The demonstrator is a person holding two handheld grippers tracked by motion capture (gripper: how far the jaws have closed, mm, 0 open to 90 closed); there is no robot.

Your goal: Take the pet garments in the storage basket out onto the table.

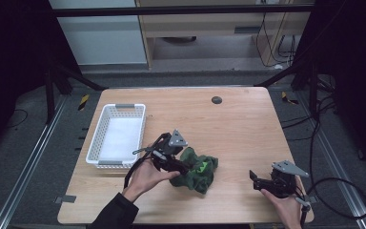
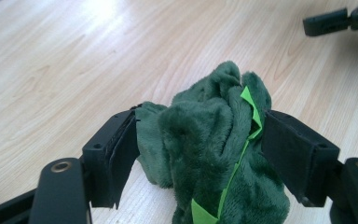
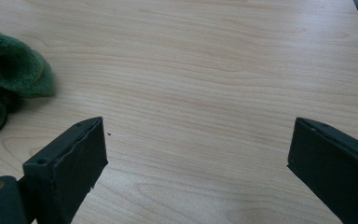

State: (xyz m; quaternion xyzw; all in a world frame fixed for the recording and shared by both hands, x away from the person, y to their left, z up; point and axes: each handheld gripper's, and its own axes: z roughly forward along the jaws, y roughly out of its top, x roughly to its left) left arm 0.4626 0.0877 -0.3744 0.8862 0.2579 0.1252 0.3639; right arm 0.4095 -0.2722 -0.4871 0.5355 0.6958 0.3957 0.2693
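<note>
A crumpled dark green plush cloth (image 1: 200, 169) with bright green trim lies on the wooden table (image 1: 238, 124), front of centre. My left gripper (image 1: 178, 169) reaches into it from the left. In the left gripper view both jaws press against the sides of the cloth (image 2: 205, 121), which bunches up between them. My right gripper (image 1: 255, 180) hovers near the front right corner, open, with bare wood between its jaws (image 3: 198, 154). An edge of the cloth (image 3: 9, 70) lies off to the left in the right gripper view.
A white slotted basket (image 1: 95, 138) stands at the table's left side, just beyond my left hand. A small black disc (image 1: 216, 100) sits near the far edge. The right gripper's jaws (image 2: 335, 21) reach into the top right of the left gripper view.
</note>
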